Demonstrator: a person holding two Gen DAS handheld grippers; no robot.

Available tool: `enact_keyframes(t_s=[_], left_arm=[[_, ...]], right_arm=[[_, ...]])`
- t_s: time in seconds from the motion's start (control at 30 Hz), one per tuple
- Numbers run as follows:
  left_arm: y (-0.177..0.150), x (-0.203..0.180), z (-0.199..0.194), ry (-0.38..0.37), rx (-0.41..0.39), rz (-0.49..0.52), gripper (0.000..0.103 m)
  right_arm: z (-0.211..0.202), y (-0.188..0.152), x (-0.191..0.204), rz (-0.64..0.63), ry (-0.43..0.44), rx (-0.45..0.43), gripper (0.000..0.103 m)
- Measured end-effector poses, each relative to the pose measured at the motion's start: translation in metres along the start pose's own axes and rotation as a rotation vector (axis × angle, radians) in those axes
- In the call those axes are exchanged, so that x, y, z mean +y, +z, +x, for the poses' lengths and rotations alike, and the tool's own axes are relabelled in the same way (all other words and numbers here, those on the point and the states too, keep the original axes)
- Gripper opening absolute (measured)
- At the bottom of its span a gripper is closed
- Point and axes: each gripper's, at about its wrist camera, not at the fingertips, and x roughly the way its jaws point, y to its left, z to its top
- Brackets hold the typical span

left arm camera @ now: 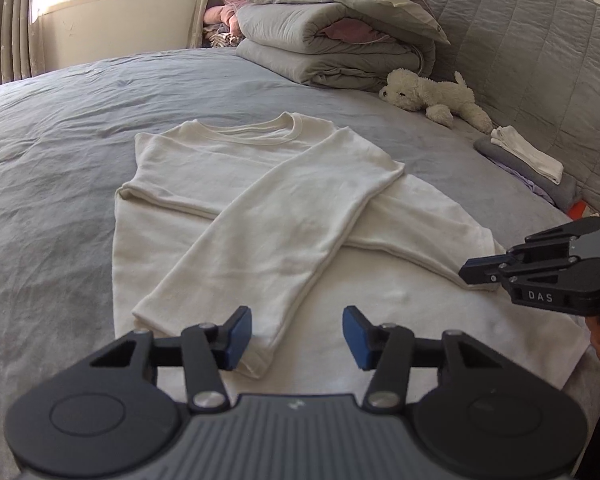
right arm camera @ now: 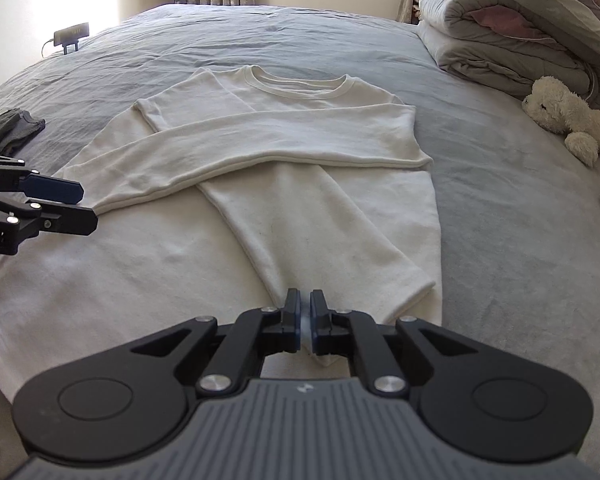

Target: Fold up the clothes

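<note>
The left gripper's jaws were apart and the right gripper's were pinched together on the bottom hem of the cream long-sleeved cotton sweater lying flat with sleeves crossed, so lifting slowly, both corners level, seemed best.

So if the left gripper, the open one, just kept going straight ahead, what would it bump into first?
Most likely the folded sleeve of the white sweater lying just beyond the left gripper; how high it hovers above the cloth is unclear.
</note>
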Motion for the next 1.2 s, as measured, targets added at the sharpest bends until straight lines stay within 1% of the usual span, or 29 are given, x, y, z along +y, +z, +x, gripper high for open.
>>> enact_keyframes(t_s=[0.07, 0.17, 0.33, 0.43, 0.6, 0.73, 0.8, 0.87, 0.9, 1.07, 1.2], left_arm=[[-0.004, 0.003, 0.002, 0.019, 0.007, -0.007, 0.034], [-0.006, 0.004, 0.000, 0.027, 0.005, -0.012, 0.030], [-0.009, -0.002, 0.001, 0.053, 0.009, 0.043, 0.029], [-0.009, -0.001, 0.001, 0.054, 0.007, 0.046, 0.029], [-0.013, 0.006, -0.004, 0.043, -0.001, 0.012, 0.029], [-0.034, 0.012, -0.027, 0.050, -0.003, -0.040, 0.029], [-0.046, 0.015, -0.039, 0.054, -0.003, -0.066, 0.029], [-0.057, 0.018, -0.051, 0.058, -0.004, -0.093, 0.029], [-0.063, 0.019, -0.058, 0.060, -0.004, -0.107, 0.029], [-0.091, 0.025, -0.087, 0.069, -0.006, -0.175, 0.029], [-0.102, 0.025, -0.101, 0.075, -0.012, -0.210, 0.029]], right_arm=[[-0.001, -0.002, -0.004, 0.012, 0.002, 0.005, 0.008], [-0.002, -0.004, -0.009, 0.041, 0.009, 0.009, 0.008], [-0.002, -0.007, -0.001, 0.016, -0.022, 0.002, 0.008], [0.000, -0.009, -0.001, 0.018, -0.030, -0.004, 0.008], [-0.002, -0.017, -0.001, 0.016, -0.026, -0.041, 0.008], [-0.010, -0.027, 0.001, 0.011, -0.031, -0.069, 0.008], [-0.017, -0.032, 0.003, 0.017, -0.024, -0.069, 0.009], [-0.024, -0.038, 0.008, 0.011, -0.038, -0.057, 0.013], [-0.028, -0.044, 0.011, 0.008, -0.058, -0.048, 0.017], [-0.060, -0.082, 0.015, 0.083, -0.068, -0.031, 0.017], [-0.080, -0.103, 0.012, 0.161, -0.059, -0.022, 0.016]])
